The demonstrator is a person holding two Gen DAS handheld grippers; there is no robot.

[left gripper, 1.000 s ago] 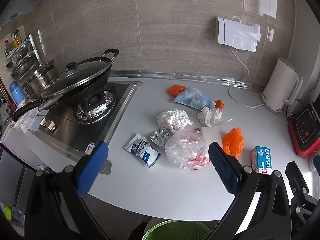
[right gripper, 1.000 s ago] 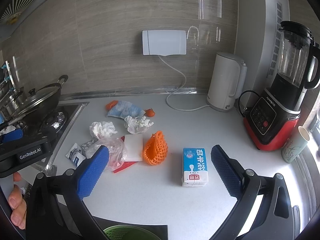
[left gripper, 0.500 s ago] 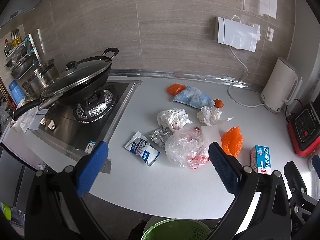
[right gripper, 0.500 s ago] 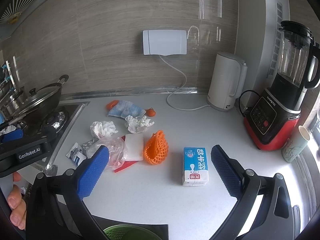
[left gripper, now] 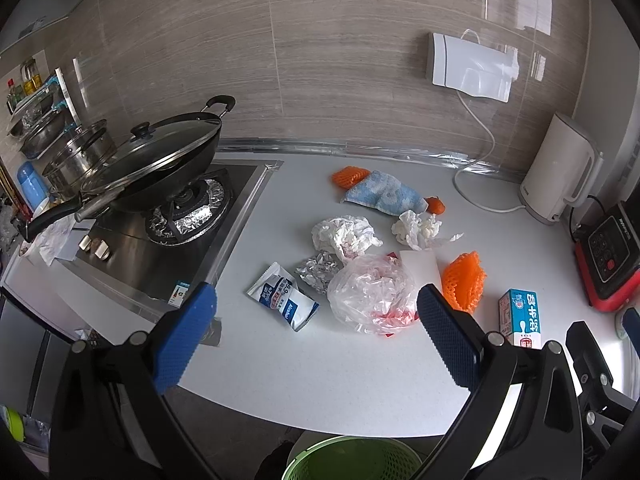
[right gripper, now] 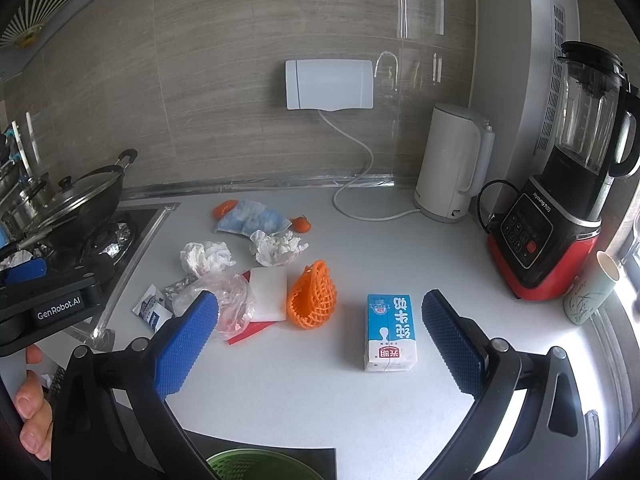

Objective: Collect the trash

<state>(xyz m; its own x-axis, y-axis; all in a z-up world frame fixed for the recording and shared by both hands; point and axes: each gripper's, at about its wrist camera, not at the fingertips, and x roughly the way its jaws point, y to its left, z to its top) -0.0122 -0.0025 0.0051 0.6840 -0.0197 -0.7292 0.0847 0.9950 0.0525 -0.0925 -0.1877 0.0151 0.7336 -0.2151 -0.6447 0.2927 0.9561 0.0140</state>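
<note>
Left wrist view: the left gripper [left gripper: 316, 334] hangs above the near edge of the white bench [left gripper: 280, 368], its blue-padded jaws wide apart and holding nothing. The trash lies scattered mid-bench: a crumpled clear plastic bag [left gripper: 370, 294] at centre, touching a foil ball [left gripper: 318, 272] at its 9 o'clock and a white foam slab [left gripper: 420, 266] at its 2 o'clock. A blue-and-white alcohol wipe sachet [left gripper: 282, 300] sits just beside the foil, toward 8 o'clock. Two crumpled tissues [left gripper: 344, 236] lie at the bag's 12 o'clock, a blue patterned cloth [left gripper: 382, 198] further back. An orange foam net [left gripper: 464, 280] rests at 3 o'clock, a milk carton [left gripper: 520, 318] beyond it. A lidded wok [left gripper: 156, 164] stands on the stove at 10 o'clock. A green bin [left gripper: 352, 460] shows at 6 o'clock, below the bench edge.

Right wrist view: the right gripper [right gripper: 320, 342] hovers with jaws spread and empty; the milk carton [right gripper: 390, 332] lies flat on the bench between them, closer to the right finger. The orange foam net [right gripper: 312, 300] sits at its 9 o'clock, apart from it. A kettle [right gripper: 452, 164] and red-based blender [right gripper: 560, 216] stand at 1 to 3 o'clock.
</note>
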